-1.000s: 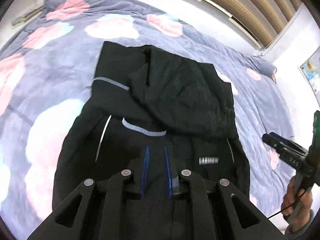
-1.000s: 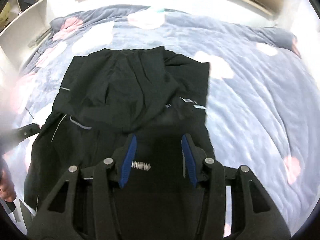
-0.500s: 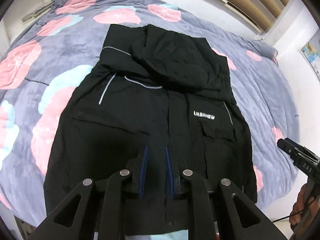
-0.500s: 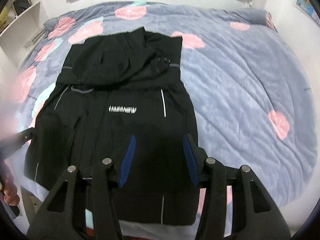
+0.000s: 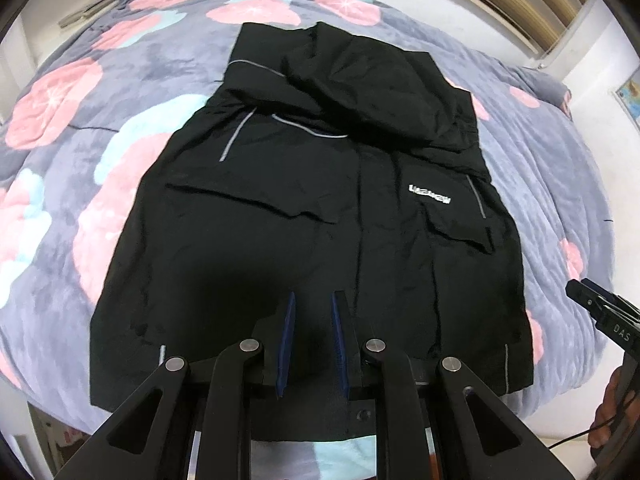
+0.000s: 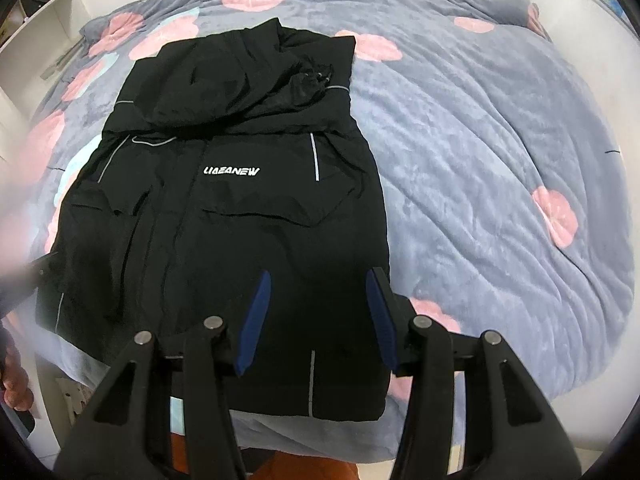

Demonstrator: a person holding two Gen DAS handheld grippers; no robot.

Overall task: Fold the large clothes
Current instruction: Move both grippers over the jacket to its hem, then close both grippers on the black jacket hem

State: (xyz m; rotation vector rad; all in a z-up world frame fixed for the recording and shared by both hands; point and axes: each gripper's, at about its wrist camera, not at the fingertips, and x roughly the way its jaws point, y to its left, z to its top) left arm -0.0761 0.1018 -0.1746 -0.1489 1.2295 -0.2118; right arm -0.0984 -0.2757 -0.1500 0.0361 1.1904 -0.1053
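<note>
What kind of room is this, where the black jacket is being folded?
Most likely a bedroom at home. The jacket lies spread on a wide bed with a plush grey quilt printed with pink fruit slices. White shelves stand to one side, and a slatted blind hangs above the bed.

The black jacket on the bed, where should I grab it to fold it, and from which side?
Probably grip the black jacket at its bottom hem corners, coming from the near bed edge. The hem lies flat and closest, overhanging the blanket, and the sleeves look already tucked in. Left claw takes the left corner, right claw the right corner.
</note>
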